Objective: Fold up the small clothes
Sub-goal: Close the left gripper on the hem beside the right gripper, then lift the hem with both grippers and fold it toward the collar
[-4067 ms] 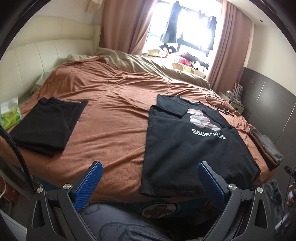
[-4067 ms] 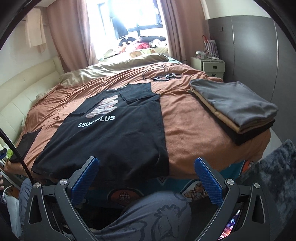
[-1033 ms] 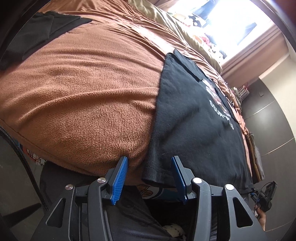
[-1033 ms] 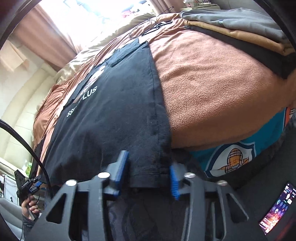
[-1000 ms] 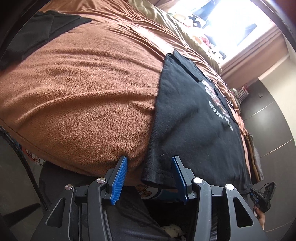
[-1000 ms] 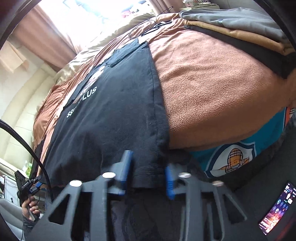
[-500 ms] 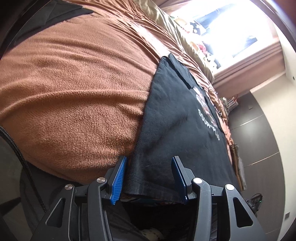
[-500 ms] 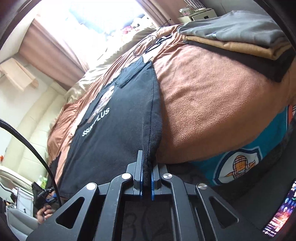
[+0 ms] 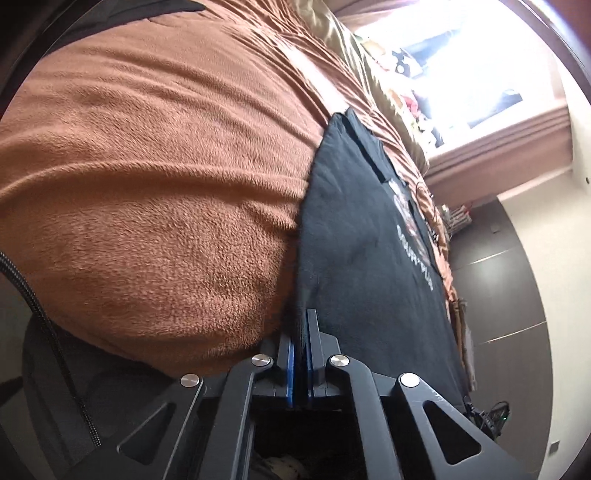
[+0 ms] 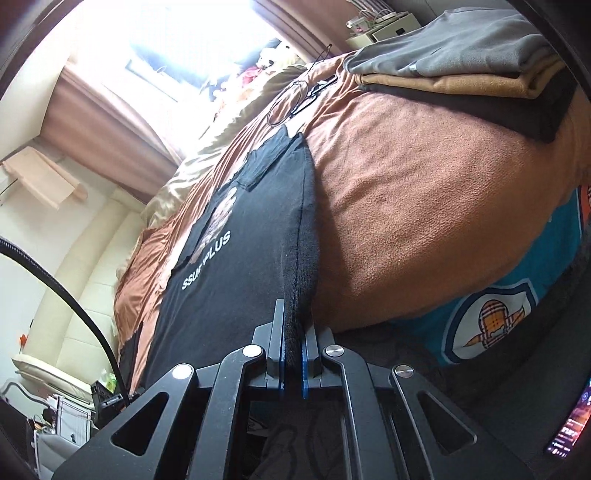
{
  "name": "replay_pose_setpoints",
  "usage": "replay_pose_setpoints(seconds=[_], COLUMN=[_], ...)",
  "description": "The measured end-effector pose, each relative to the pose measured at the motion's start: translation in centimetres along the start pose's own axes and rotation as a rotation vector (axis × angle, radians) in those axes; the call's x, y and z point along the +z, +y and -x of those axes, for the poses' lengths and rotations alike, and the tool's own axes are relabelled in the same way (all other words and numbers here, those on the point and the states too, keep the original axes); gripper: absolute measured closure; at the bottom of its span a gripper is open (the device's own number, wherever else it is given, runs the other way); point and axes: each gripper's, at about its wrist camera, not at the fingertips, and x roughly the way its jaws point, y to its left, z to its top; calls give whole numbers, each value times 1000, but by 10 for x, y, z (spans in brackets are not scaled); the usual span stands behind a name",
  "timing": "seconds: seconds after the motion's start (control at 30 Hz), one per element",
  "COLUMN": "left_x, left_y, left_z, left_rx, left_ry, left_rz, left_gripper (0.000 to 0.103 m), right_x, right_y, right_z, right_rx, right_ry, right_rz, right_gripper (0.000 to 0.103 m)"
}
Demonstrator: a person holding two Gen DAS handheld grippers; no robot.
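A black T-shirt (image 9: 362,236) with white lettering and a printed picture lies flat on the brown blanket (image 9: 147,177), its hem at the near bed edge. My left gripper (image 9: 300,325) is shut on the shirt's near left hem corner. In the right wrist view the same black T-shirt (image 10: 236,266) runs away from me, and my right gripper (image 10: 293,321) is shut on its near right hem corner. Both corners are pinched between the blue pads and lifted slightly off the blanket.
A stack of folded clothes (image 10: 480,70), grey over tan over black, sits at the right of the bed. A black cable (image 10: 295,96) lies beyond the shirt. A teal sheet with a crest (image 10: 495,317) hangs over the bed edge. Another black garment (image 9: 122,9) lies far left.
My left gripper has closed on the shirt's left hem corner; half a second ago its jaws were still apart. My right gripper stays shut on the right corner, and both corners have lifted a little.
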Motion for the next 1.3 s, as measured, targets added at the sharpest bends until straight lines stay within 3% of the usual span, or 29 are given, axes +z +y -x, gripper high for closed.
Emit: replay_pose_setpoints(seconds=[0.17,0.3,0.63,0.73,0.8,1.1,1.23,1.3], left_x=[5,10,10,11,13,17,15,13], left_y=[-11,-23,-37,-37,-36,-32,-31,-29], left_z=[20,38,42,39,38,36,34,33], left_rx=[-29,-52,-36,-25,-22,-6,5,8], left_ry=[-51,-92,-95,-94,-96,-100,-93,-89], left_rz=[-17,-44,-86,-84,-79,-71,-71,-67], left_gripper=[100,100,100,100,100,100,100,100], right_x=[1,0,-11,-10,-9,-6,-4,-5], right_y=[-1,0,-12,-16,-22,-44,-35,-29], right_z=[6,5,-12,-13,-13,-32,-38,-40], right_rx=[31,-16,-65,-54,-42,40,39,24], right_ry=[-14,-6,46,54,51,74,74,77], right_rz=[-10,20,2,-28,-55,-162,-131,-110], right_gripper=[101,101,97,76,41,40,40,47])
